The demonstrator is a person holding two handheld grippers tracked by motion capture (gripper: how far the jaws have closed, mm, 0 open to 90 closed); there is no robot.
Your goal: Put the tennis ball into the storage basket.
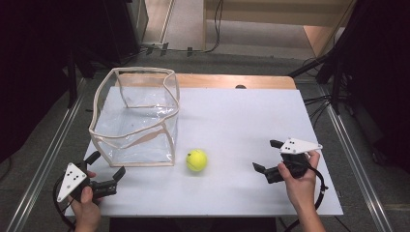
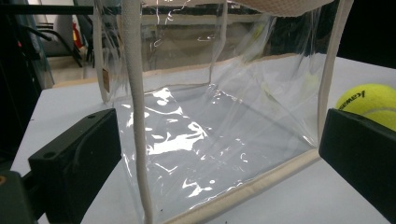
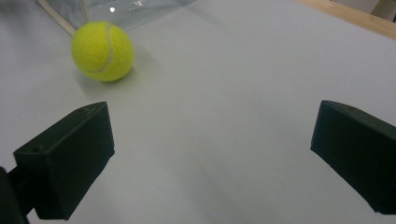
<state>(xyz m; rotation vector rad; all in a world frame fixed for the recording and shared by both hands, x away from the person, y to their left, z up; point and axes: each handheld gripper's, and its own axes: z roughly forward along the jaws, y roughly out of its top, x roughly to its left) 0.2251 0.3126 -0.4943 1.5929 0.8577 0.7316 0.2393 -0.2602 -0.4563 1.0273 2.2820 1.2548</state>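
Gripper (image 1: 107, 165) faces clear bag (image 1: 135, 116); tennis ball (image 1: 197, 160) beside it.

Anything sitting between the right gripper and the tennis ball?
No. The stretch between the right gripper and the tennis ball is bare white table, as the high view and the right gripper view show.

Two black jaws of the right gripper (image 3: 212, 158) rise from the bottom corners, spread wide apart with nothing between them. Beyond them lies a white worktop (image 3: 243, 84). A yellow tennis ball (image 3: 102, 50) rests on it near the upper left, just beside the bottom edge of a clear plastic bag (image 3: 126, 8).
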